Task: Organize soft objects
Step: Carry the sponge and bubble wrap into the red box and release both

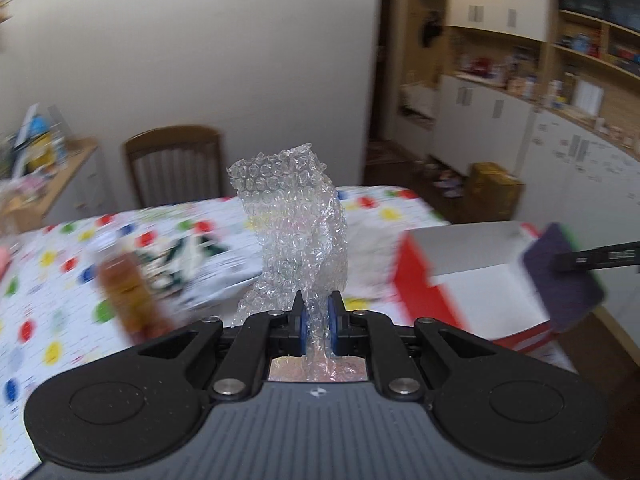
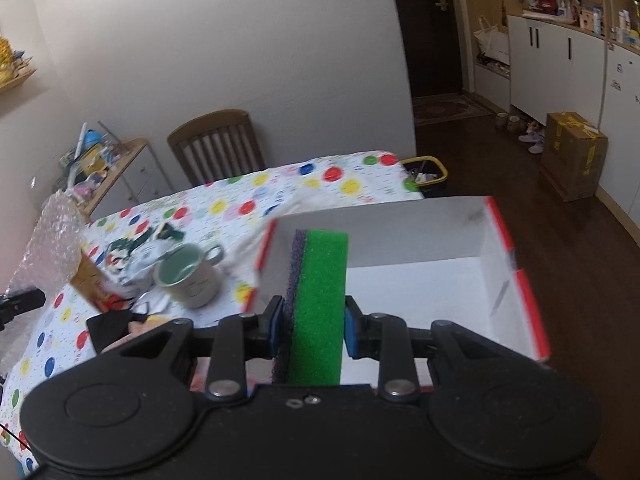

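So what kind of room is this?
Probably a home dining room: a table under a white cloth with coloured dots, a brown wooden slat-back chair against the wall, and white cupboards with cluttered wooden shelves.

One piece of bubble wrap (image 1: 292, 216), crumpled, clear. One sponge (image 2: 318, 300), green with a dark scouring layer. One box (image 2: 496, 248), white inside with red edges. One mug (image 2: 192, 276), pale green. One printed cloth item (image 2: 132, 256), white with green and black, beside the mug. One brown packet (image 1: 132, 292), blurred, kind not readable. One tablecloth (image 2: 320, 184), white with coloured dots. One wooden chair (image 2: 218, 144). One cardboard carton (image 2: 572, 152) on the floor. One black basket with yellow rim (image 2: 430, 172). Two grippers: left gripper (image 1: 318, 326), right gripper (image 2: 314, 330).
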Motion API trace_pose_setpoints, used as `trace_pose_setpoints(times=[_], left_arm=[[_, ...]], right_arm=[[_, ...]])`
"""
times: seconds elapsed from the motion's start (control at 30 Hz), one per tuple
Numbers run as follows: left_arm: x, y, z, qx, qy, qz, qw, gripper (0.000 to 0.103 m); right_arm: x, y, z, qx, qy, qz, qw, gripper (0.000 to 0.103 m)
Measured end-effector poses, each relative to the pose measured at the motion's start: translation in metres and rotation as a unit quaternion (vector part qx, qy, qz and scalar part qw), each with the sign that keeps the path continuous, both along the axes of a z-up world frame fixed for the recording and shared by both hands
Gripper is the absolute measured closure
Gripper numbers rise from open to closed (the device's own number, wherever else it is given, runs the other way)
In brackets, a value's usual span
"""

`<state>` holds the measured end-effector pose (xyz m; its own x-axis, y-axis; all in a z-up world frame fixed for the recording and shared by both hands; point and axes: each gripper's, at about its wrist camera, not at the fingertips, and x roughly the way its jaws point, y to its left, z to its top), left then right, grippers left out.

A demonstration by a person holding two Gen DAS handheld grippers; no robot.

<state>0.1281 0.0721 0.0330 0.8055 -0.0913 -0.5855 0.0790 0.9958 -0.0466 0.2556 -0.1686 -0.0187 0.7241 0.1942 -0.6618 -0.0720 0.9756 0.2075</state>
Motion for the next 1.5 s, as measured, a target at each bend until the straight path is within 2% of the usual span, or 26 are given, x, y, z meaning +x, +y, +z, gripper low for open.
trace_pose_setpoints(times=[0.17, 0.37, 0.67, 0.87, 1.07, 1.23, 1.33, 1.5], left_arm=[[0.029, -0.069, 0.006, -0.004, 0.003, -0.054, 0.9985, 0.093], [0.064, -0.139, -0.01, -0.001, 0.033, -0.098, 0.9947, 0.093], [0.113, -0.208, -0.035, 0.006, 0.081, -0.129, 0.9883, 0.093], [0.148, -0.23, -0.064, -0.01, 0.139, -0.129, 0.9818, 0.093], [0.181, -0.251, -0.092, 0.0, 0.18, -0.12, 0.9764, 0.093], [0.2, -0.261, -0.112, 0.015, 0.198, -0.112, 0.9738, 0.093], [0.211, -0.263, -0.125, 0.002, 0.225, -0.116, 0.9674, 0.093], [0.216, -0.269, -0.139, 0.019, 0.239, -0.117, 0.9638, 0.093]], right_arm=[[0.012, -0.044, -0.004, 0.002, 0.006, -0.012, 1.0, 0.074], [0.025, -0.078, -0.013, -0.004, 0.015, -0.025, 1.0, 0.074], [0.04, -0.104, -0.026, -0.012, 0.022, -0.028, 0.999, 0.074], [0.053, -0.11, -0.039, -0.019, 0.035, -0.02, 0.999, 0.074], [0.066, -0.112, -0.056, -0.027, 0.054, -0.014, 0.998, 0.074], [0.078, -0.109, -0.069, -0.039, 0.067, -0.005, 0.997, 0.074], [0.081, -0.104, -0.076, -0.048, 0.071, 0.006, 0.996, 0.074], [0.084, -0.097, -0.081, -0.06, 0.076, 0.023, 0.995, 0.073]])
